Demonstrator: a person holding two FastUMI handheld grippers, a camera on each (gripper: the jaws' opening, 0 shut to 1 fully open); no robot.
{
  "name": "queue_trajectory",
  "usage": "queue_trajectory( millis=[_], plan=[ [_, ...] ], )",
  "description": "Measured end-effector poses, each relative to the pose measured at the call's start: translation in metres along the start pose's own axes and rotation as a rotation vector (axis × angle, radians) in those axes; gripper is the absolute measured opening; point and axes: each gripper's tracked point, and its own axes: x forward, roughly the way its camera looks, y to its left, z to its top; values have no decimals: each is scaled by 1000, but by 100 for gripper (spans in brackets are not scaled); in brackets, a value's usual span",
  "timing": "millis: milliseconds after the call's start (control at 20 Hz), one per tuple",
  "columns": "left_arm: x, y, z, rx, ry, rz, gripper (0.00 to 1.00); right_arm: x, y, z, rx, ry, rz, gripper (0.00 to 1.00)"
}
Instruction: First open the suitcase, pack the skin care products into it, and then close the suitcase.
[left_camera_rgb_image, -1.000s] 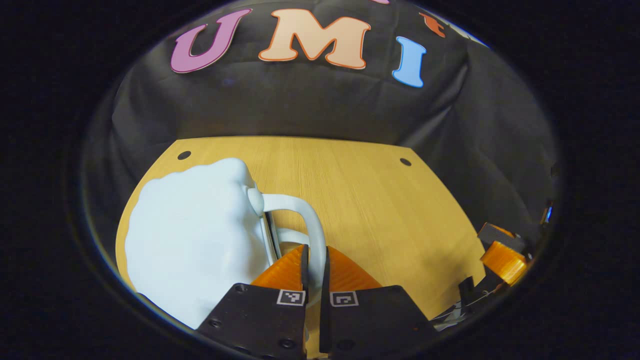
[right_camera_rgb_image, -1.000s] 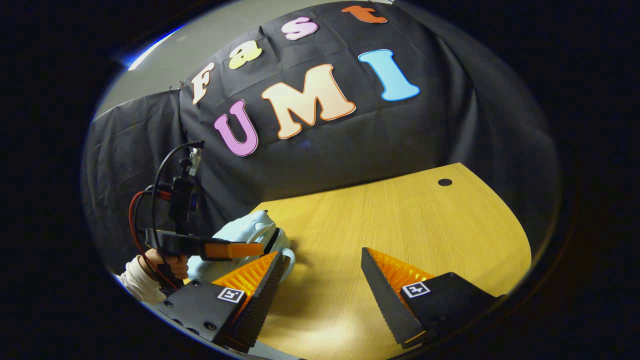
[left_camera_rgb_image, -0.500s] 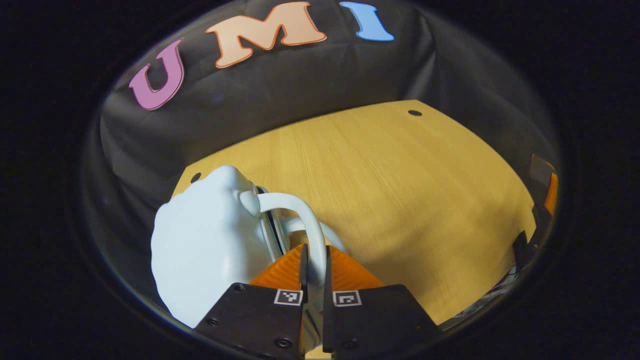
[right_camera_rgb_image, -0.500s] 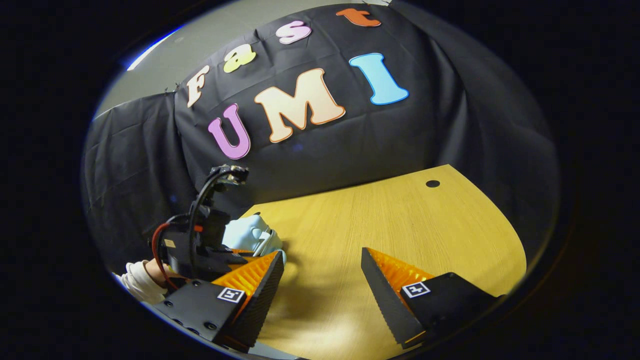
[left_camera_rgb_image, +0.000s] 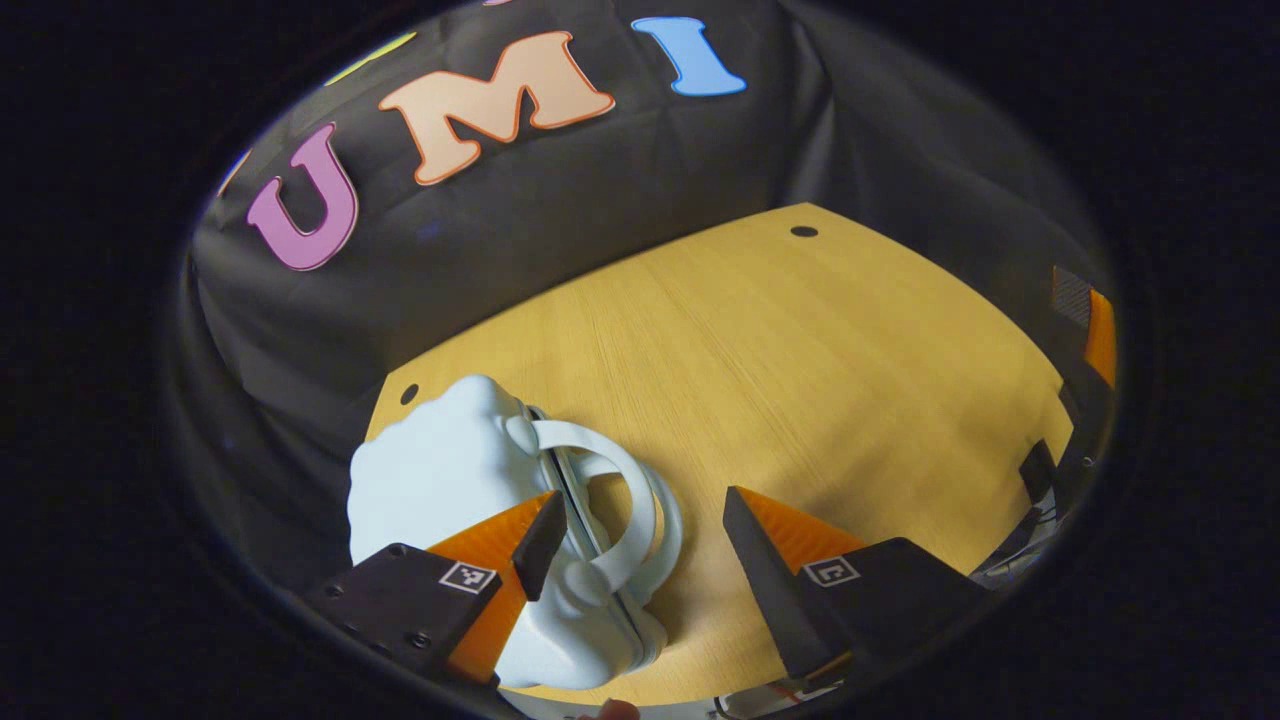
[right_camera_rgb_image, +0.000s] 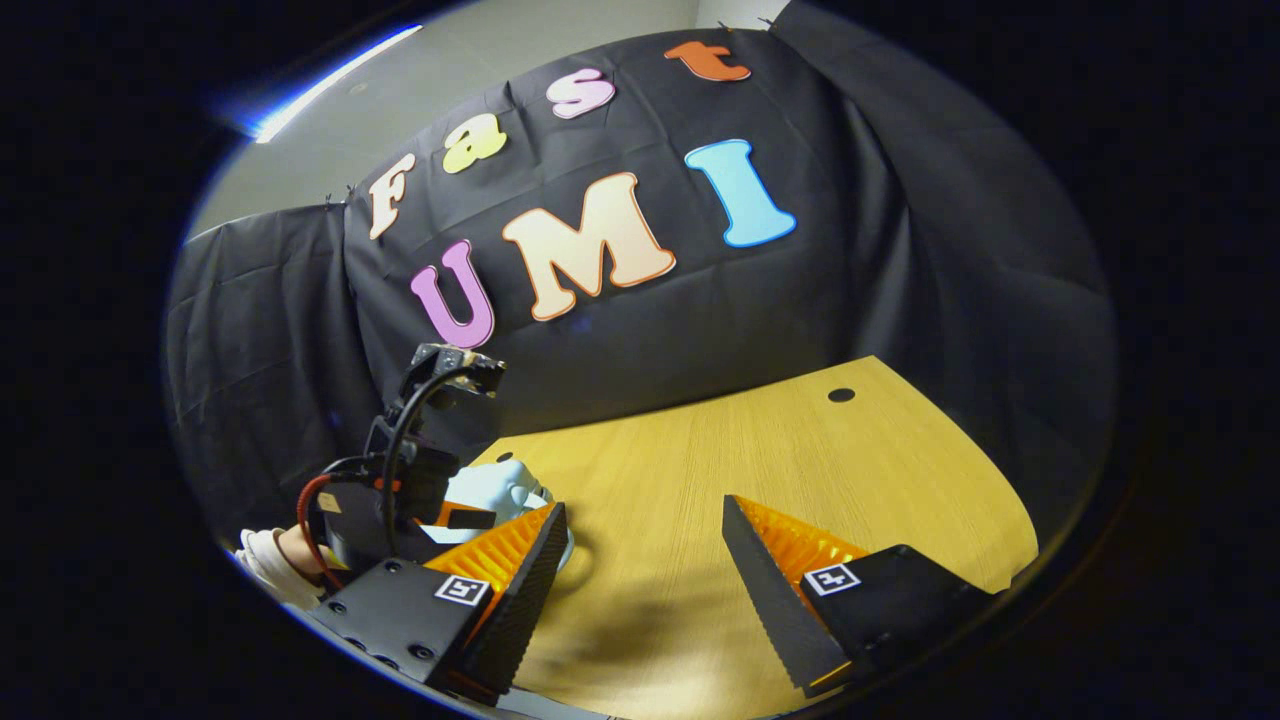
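A small pale blue suitcase (left_camera_rgb_image: 430, 480) with a lumpy shell stands shut at the table's left corner, its two white handles (left_camera_rgb_image: 630, 475) facing me. My left gripper (left_camera_rgb_image: 645, 500) is open, one finger in front of the shell and the other over bare wood, the handles between them untouched. In the right gripper view the suitcase (right_camera_rgb_image: 495, 487) peeks out behind the left gripper (right_camera_rgb_image: 400, 490), which a hand in a pale sleeve (right_camera_rgb_image: 270, 560) holds. My right gripper (right_camera_rgb_image: 642, 505) hangs open above the wood with nothing between its fingers.
The wooden table (left_camera_rgb_image: 800, 350) has a small dark hole (left_camera_rgb_image: 803, 231) near its far corner and another (left_camera_rgb_image: 408, 393) by the suitcase. Black cloth walls close the back and sides. The right gripper (left_camera_rgb_image: 1085, 340) pokes in at the right edge.
My left gripper was shut on the suitcase's handle and has opened, letting it go. The suitcase now rests on the table. The right gripper stayed open, tilting slightly upward.
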Motion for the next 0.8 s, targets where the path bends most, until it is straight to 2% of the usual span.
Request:
queue_trajectory(
  millis=[150,350,550,650,800],
  plan=[
    [-36,12,23,-98,-115,17,95,-13,7,20,-19,-49,-3,98],
    [-88,22,50,-276,-274,-12,95,-30,21,46,-52,-120,-10,98],
    [-120,37,58,-372,-400,-16,95,-47,35,68,-57,-184,-1,98],
    [-133,40,56,-408,-427,-24,95,-55,40,76,-87,-212,-8,98],
    [-133,38,50,-408,-431,-64,94,-62,51,77,-88,-233,-2,98]
  ],
)
